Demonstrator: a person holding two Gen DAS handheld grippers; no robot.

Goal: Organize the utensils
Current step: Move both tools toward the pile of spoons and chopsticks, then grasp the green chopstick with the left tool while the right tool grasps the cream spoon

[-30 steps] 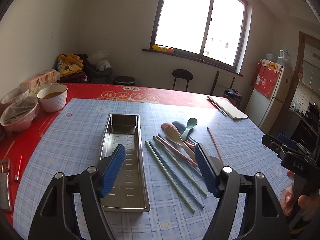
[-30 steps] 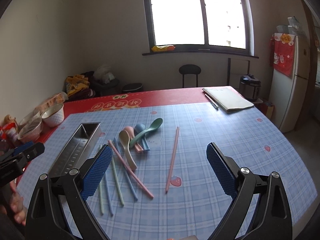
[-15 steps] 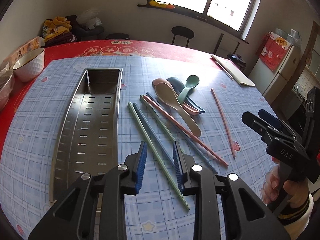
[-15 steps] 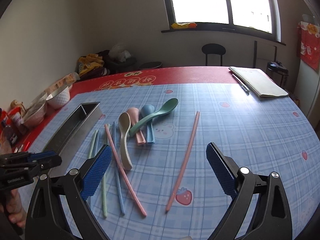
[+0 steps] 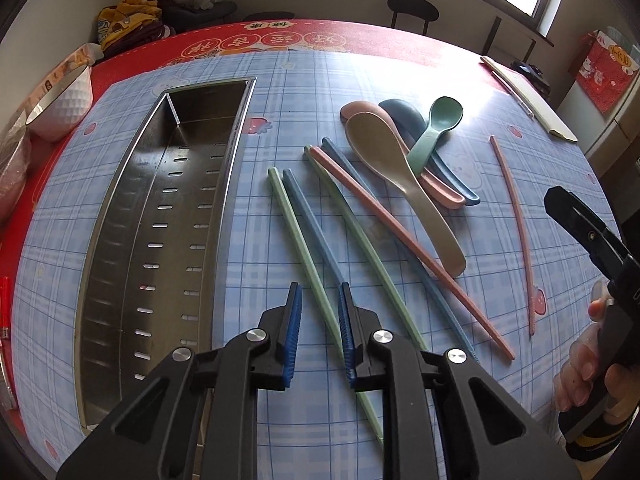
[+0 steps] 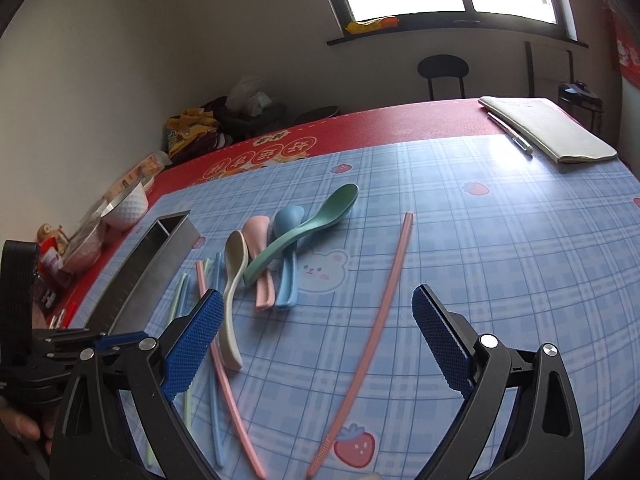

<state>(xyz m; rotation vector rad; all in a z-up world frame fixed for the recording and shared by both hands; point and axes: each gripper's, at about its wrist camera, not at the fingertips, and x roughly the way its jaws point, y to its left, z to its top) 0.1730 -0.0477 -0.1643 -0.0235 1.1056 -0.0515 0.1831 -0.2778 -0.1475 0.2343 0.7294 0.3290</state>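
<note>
Both grippers have been brought down closer to the table since a second ago. The left gripper [image 5: 319, 312] has just been closing, jaws now narrow, with a green chopstick [image 5: 308, 256] seen running between the pads, not clearly pinched yet. The metal tray [image 5: 120, 240] is just to its left. The right gripper [image 6: 318, 320] is held wide apart, nothing in it, with a lone pink chopstick [image 6: 380, 304] lying between its pads on the checked cloth [image 6: 500, 260]. The spoons [image 5: 400, 152] are piled further back.
</note>
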